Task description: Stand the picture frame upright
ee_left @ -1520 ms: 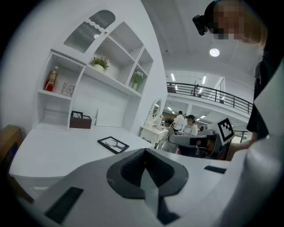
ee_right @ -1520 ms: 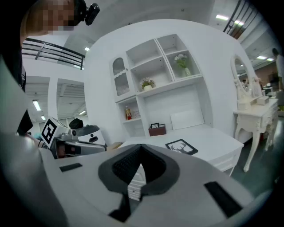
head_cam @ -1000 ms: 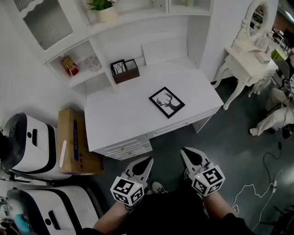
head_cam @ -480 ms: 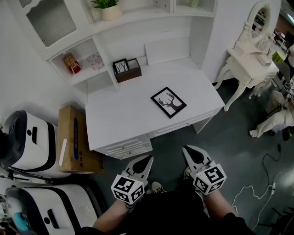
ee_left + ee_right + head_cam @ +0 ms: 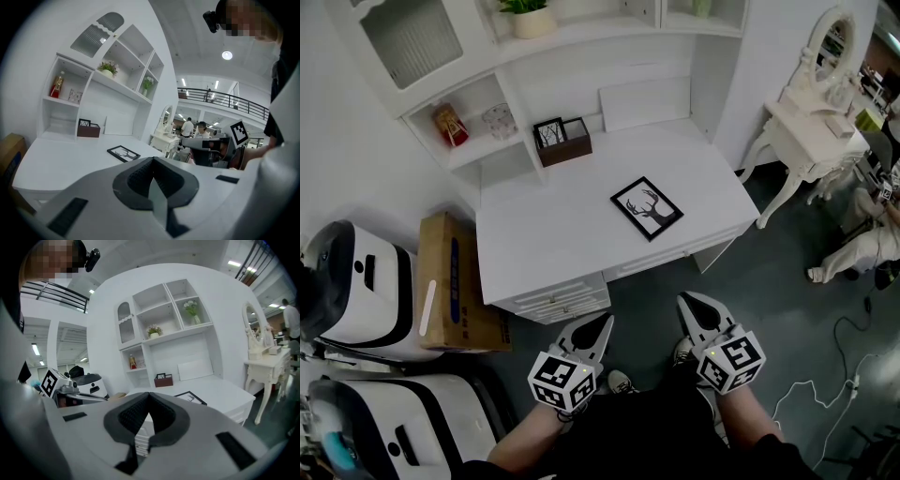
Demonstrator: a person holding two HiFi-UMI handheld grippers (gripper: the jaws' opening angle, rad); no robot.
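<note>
The picture frame (image 5: 646, 208), black-edged with a deer silhouette, lies flat on the white desk (image 5: 544, 239) towards its right front. It also shows in the left gripper view (image 5: 123, 153) and the right gripper view (image 5: 190, 397). Both grippers hang low in front of the desk, well short of the frame. My left gripper (image 5: 602, 324) is shut with nothing in it, its jaws closed together (image 5: 151, 161). My right gripper (image 5: 688, 302) is shut and empty too (image 5: 149, 394).
A brown box (image 5: 562, 141) with a small picture stands at the desk's back by the shelf unit. A cardboard box (image 5: 448, 281) and white machines (image 5: 356, 291) stand left of the desk. A white dressing table (image 5: 811, 122) and a seated person (image 5: 862, 246) are at the right.
The head view has drifted slightly, so the desk sits a little further right. Both grippers stay shut in the same place before the desk.
</note>
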